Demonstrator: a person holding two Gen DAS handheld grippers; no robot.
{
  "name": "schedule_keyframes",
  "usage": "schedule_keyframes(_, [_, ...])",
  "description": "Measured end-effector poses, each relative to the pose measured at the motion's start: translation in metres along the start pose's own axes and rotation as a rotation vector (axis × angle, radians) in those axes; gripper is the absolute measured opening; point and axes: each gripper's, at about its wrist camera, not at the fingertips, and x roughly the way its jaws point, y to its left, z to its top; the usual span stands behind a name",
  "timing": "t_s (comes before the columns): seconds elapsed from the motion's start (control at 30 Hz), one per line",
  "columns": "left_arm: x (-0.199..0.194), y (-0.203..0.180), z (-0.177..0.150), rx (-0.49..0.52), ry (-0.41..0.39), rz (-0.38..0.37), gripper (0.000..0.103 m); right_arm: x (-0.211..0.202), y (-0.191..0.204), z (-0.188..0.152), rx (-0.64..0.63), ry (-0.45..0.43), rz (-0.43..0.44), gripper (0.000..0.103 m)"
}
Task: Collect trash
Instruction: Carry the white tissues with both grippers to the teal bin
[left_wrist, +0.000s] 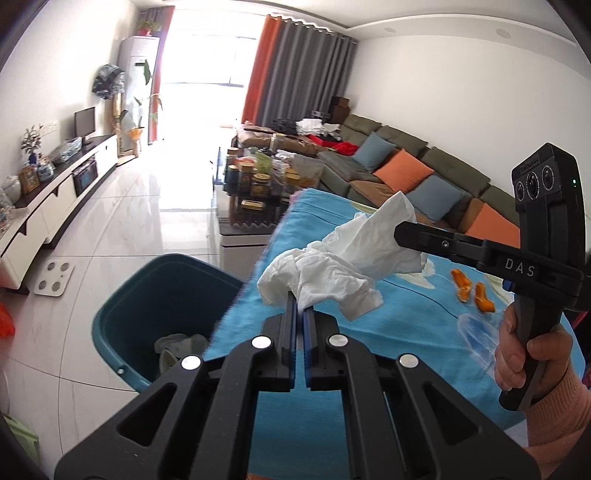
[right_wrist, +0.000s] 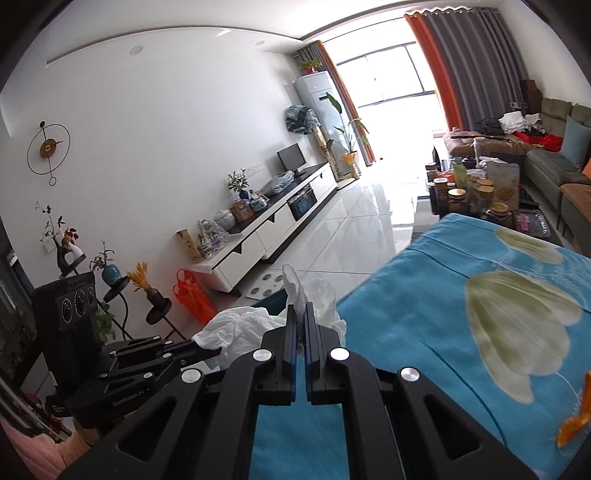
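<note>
My left gripper (left_wrist: 300, 303) is shut on a crumpled white tissue (left_wrist: 314, 275), held above the edge of the blue floral tablecloth (left_wrist: 406, 332). My right gripper (left_wrist: 400, 230) is shut on a second white tissue (left_wrist: 376, 236) just beyond it; in the right wrist view it (right_wrist: 300, 308) pinches that tissue (right_wrist: 310, 291), with the left gripper's tissue (right_wrist: 236, 326) to its left. A teal trash bin (left_wrist: 162, 295) stands on the floor left of the table, below the tissues, with crumpled trash inside. Orange peel pieces (left_wrist: 472, 291) lie on the cloth.
A white scale (left_wrist: 54, 277) lies on the tiled floor beyond the bin. A coffee table crowded with jars (left_wrist: 258, 181) stands behind the table, a sofa (left_wrist: 424, 177) to the right, a TV cabinet (left_wrist: 55, 199) along the left wall. An orange bag (right_wrist: 192, 295) sits by the cabinet.
</note>
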Motion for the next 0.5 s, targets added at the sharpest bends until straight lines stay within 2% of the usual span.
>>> schedule_keyframes(0.3, [0.001, 0.043, 0.011, -0.054, -0.015, 0.095, 0.003, 0.051, 0.015, 0.017, -0.002, 0.053, 0.058, 0.003])
schedule_keyframes(0.5, [0.011, 0.07, 0.009, -0.092, 0.006, 0.146, 0.003, 0.084, 0.022, 0.018, 0.007, 0.108, 0.079, 0.003])
